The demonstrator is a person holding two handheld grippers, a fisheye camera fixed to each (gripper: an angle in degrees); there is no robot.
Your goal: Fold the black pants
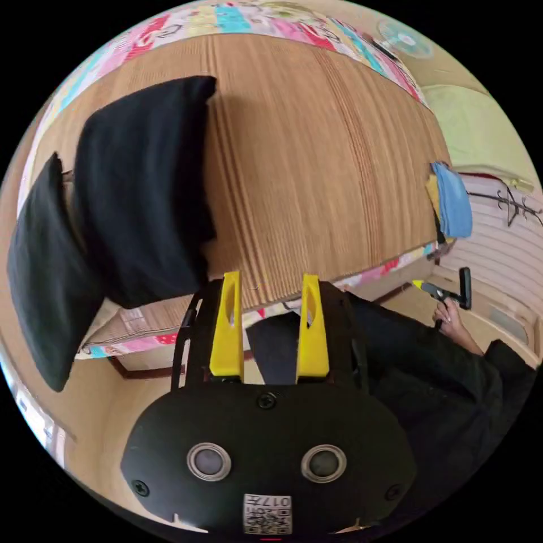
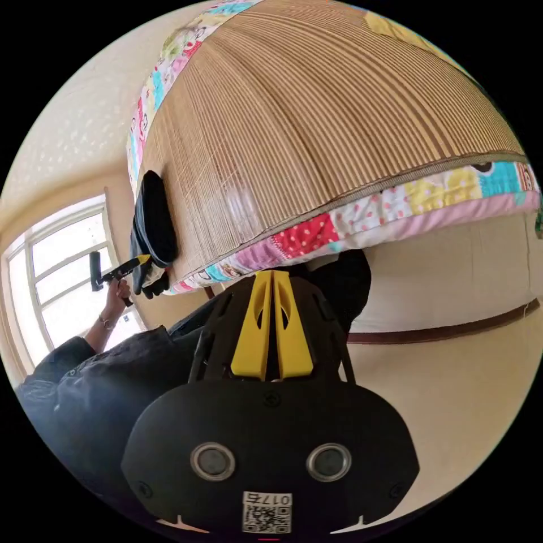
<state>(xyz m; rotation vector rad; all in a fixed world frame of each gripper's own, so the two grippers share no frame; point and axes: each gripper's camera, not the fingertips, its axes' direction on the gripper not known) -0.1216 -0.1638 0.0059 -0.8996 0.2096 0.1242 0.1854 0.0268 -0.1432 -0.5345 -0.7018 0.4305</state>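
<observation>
Left claw [image 1: 270,283] has its yellow jaws apart w/ nothing between them, held just off the near edge of the bed [image 1: 317,164], which is covered by a woven bamboo mat over a patchwork quilt [image 1: 390,266].

The black pants [image 1: 141,186] lie folded into a compact block on the mat twd the left of the left gripper view, near the bed's edge. A second dark folded piece [image 1: 45,271] sits just beside them, hanging partly over the edge; can't tell if the two touch.

At the far right edge of the bed there's a small stack of folded cloth, blue on top [image 1: 455,201].

In the same view the right claw [image 1: 418,284] shows small at right, held in a hand [image 1: 449,317] w/ a dark sleeve; too small to judge its jaws there.

Right gripper view: right claw [image 2: 272,274] jaws together, tips meeting, gripping nothing, pointed at the quilt border [image 2: 362,220] below the mat. The pants [image 2: 155,218] show as a dark bundle at the bed's left edge. The left claw [image 2: 142,259] is just beside that bundle, held by a hand [image 2: 116,294]. A window [image 2: 62,271] is behind it.
</observation>
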